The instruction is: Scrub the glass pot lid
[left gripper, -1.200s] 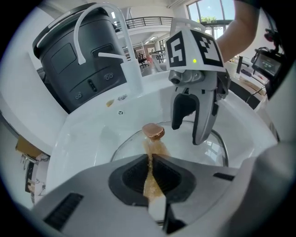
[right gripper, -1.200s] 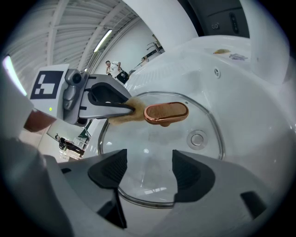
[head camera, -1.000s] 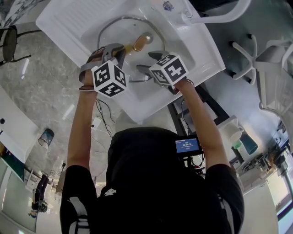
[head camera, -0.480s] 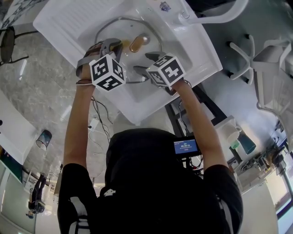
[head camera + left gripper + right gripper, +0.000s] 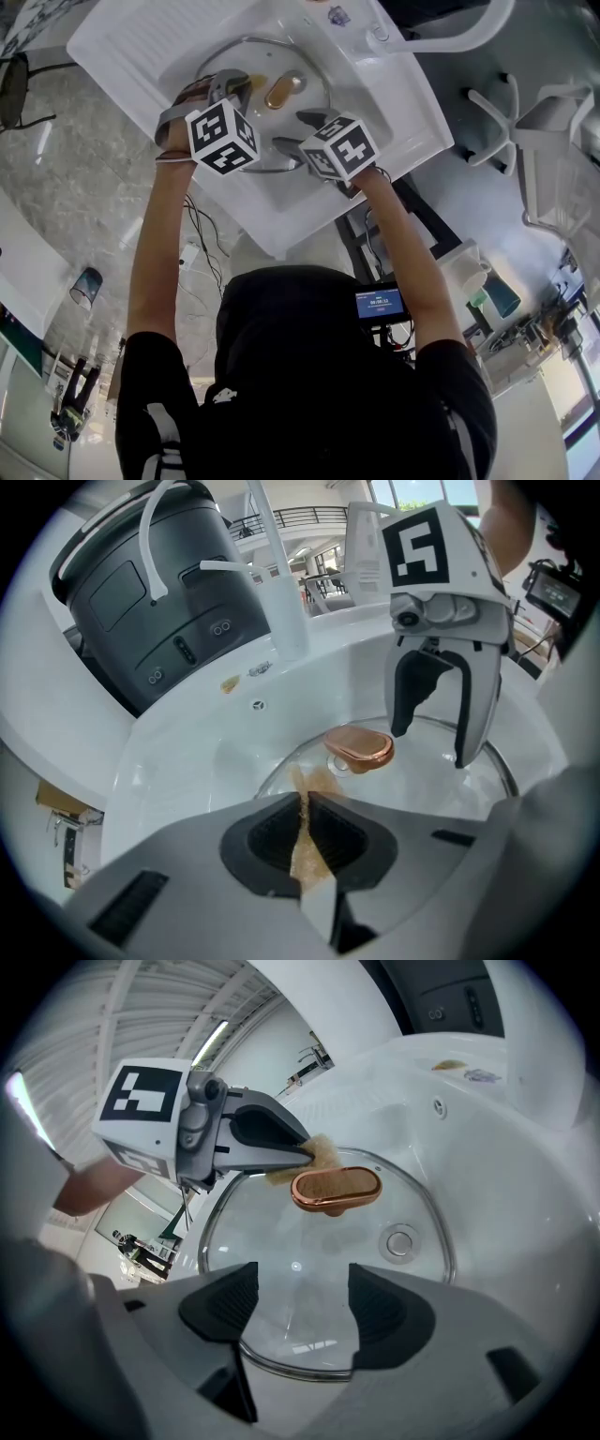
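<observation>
Tan sponge (image 5: 306,853) in left claw (image 5: 305,803), right claw (image 5: 302,1288) wide-open

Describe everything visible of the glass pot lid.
The glass pot lid is round clear glass with a metal rim and a copper-coloured oval knob at centre. It lies knob-up in the white sink, drain showing through. The left hand-held gripper holds a tan scrub pad on the glass beside the knob; the open right hand-held gripper is above its edge.
</observation>
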`<control>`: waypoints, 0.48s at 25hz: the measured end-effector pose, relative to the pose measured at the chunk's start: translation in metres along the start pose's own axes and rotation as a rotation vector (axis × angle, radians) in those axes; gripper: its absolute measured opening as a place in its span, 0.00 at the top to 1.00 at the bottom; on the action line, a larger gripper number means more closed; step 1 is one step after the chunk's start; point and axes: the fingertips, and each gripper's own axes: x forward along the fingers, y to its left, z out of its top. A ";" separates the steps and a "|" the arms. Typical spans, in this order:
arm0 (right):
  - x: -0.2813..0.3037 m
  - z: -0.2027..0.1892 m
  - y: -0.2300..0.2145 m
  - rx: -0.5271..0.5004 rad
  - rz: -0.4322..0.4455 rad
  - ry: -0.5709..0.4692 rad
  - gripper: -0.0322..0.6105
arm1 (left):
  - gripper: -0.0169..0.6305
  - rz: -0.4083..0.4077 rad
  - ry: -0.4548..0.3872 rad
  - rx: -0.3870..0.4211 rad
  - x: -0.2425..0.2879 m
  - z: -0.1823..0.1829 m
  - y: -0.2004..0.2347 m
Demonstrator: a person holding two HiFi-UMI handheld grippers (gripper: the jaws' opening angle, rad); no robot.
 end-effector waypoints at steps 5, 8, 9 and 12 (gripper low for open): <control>0.000 0.001 0.001 -0.001 0.000 0.000 0.50 | 0.95 0.023 0.001 -0.007 0.004 -0.002 0.008; 0.001 0.000 0.000 -0.001 0.001 -0.001 0.50 | 0.95 0.031 0.003 -0.008 0.006 -0.001 0.009; 0.000 0.000 0.000 -0.001 0.001 -0.001 0.50 | 0.95 0.033 0.000 -0.009 0.006 -0.001 0.009; 0.000 0.000 0.000 0.000 0.001 0.001 0.50 | 0.95 0.044 -0.009 -0.015 0.005 -0.001 0.009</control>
